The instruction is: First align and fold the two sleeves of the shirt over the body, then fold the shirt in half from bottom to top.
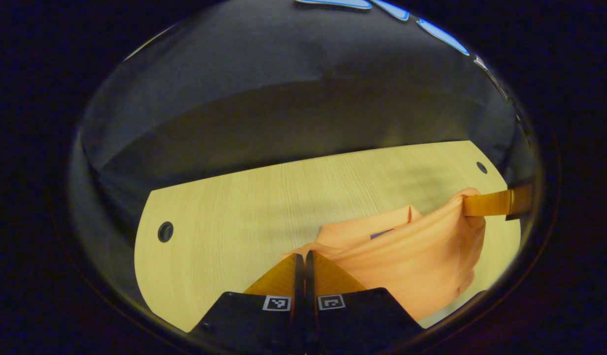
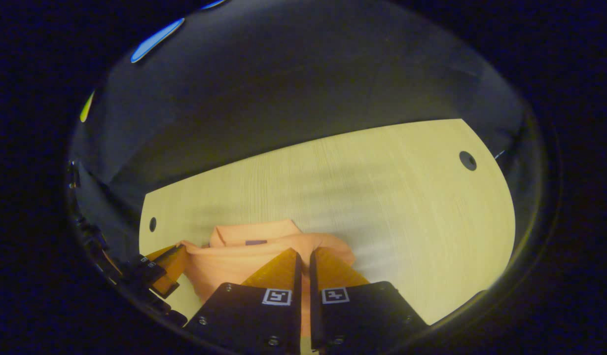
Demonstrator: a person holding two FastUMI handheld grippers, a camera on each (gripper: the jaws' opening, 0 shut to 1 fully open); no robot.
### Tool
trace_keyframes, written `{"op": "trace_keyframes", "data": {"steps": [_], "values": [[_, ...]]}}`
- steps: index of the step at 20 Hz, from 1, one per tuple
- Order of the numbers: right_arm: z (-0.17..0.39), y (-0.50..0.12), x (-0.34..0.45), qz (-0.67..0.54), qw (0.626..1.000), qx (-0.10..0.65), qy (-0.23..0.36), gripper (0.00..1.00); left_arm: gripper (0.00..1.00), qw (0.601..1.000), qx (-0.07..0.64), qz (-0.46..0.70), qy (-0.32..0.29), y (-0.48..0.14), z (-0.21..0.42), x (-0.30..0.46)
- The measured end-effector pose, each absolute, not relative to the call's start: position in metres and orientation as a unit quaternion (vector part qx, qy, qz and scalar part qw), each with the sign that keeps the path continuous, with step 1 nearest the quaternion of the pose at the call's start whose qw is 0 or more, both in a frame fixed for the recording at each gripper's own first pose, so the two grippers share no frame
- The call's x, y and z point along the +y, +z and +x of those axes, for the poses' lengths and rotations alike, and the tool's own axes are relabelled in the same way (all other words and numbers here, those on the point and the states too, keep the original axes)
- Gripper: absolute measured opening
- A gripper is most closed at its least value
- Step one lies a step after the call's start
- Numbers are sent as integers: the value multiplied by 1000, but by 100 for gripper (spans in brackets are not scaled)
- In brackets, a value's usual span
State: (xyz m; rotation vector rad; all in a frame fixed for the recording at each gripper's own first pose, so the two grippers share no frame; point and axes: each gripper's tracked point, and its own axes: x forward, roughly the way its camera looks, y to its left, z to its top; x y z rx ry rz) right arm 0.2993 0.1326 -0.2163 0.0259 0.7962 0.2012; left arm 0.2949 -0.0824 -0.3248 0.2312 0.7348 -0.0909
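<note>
A pale wooden table [image 1: 244,207] with round cable holes [image 1: 165,231] carries an orange polo shirt [image 1: 416,256], which lies near its front edge with the collar [image 2: 254,231] facing the far side. The fabric is lifted between the two grippers. The left gripper [image 1: 302,256] has its fingers clenched on one edge of the shirt; the right gripper [image 2: 303,256] pinches the other edge, fingers pressed together on the cloth.
</note>
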Motion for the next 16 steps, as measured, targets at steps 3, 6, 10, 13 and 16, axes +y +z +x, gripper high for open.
{"op": "trace_keyframes", "data": {"steps": [3, 6, 10, 13, 16], "values": [[324, -217, 141, 13, 926, 366, 95, 8, 7, 932, 340, 121, -48, -331, 315, -84], [330, -228, 143, 15, 924, 370, 93, 8, 7, 934, 336, 109, -46, -335, 310, -92], [331, -244, 145, 3, 919, 381, 101, 8, 5, 939, 333, 77, -36, -331, 308, -107], [331, -240, 147, 8, 924, 368, 100, 8, 6, 940, 333, 69, -26, -333, 307, -100], [314, -239, 164, 26, 917, 377, 129, 39, 9, 944, 325, 40, -29, -329, 306, -105]]}}
